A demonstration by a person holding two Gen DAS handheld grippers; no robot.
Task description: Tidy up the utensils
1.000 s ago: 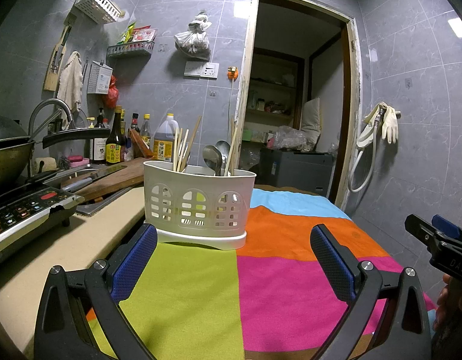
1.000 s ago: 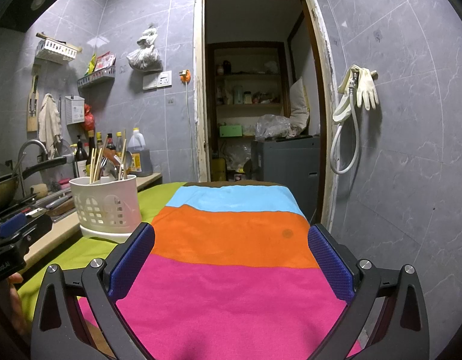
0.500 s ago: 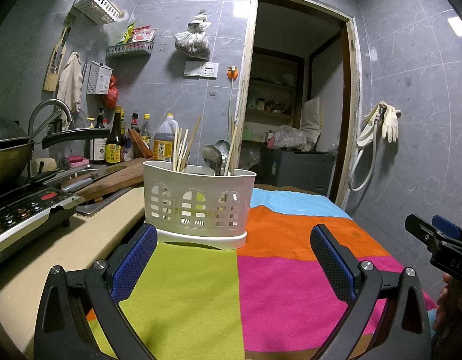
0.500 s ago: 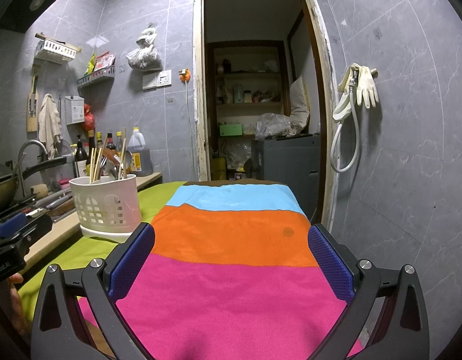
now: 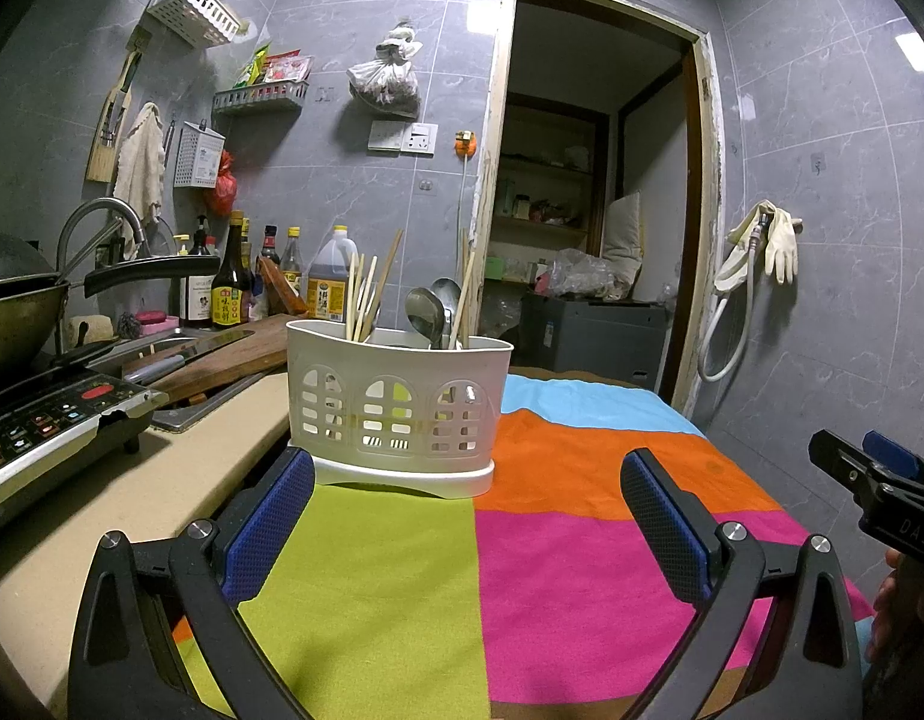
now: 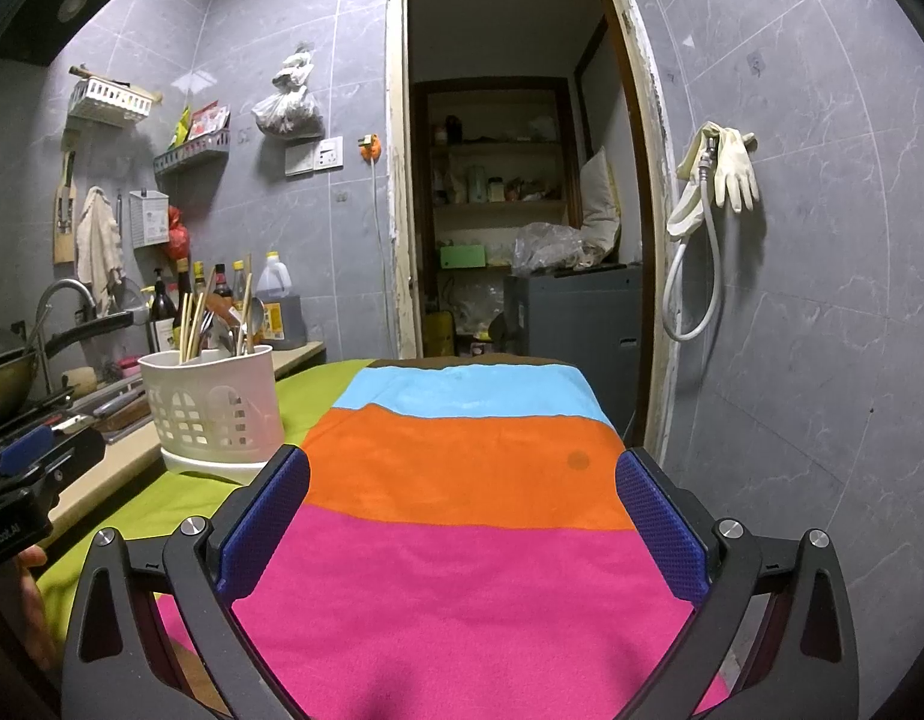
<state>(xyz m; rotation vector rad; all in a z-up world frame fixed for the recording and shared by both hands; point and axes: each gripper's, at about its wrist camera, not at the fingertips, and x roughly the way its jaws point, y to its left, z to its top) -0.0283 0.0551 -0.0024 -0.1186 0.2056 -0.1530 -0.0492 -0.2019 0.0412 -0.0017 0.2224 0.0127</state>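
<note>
A white slotted utensil holder (image 5: 396,408) stands on the striped cloth (image 5: 522,570), with wooden chopsticks (image 5: 366,294) and metal spoons (image 5: 429,312) upright in it. It also shows at the left of the right wrist view (image 6: 213,408). My left gripper (image 5: 468,516) is open and empty, low over the cloth just in front of the holder. My right gripper (image 6: 462,522) is open and empty over the pink and orange stripes, to the right of the holder.
An induction cooker (image 5: 48,426) and a wok (image 5: 12,312) sit at the left on the beige counter (image 5: 162,480). A cutting board with a cleaver (image 5: 222,354), a sink tap (image 5: 96,222) and sauce bottles (image 5: 231,282) stand behind. An open doorway (image 6: 522,210) lies ahead.
</note>
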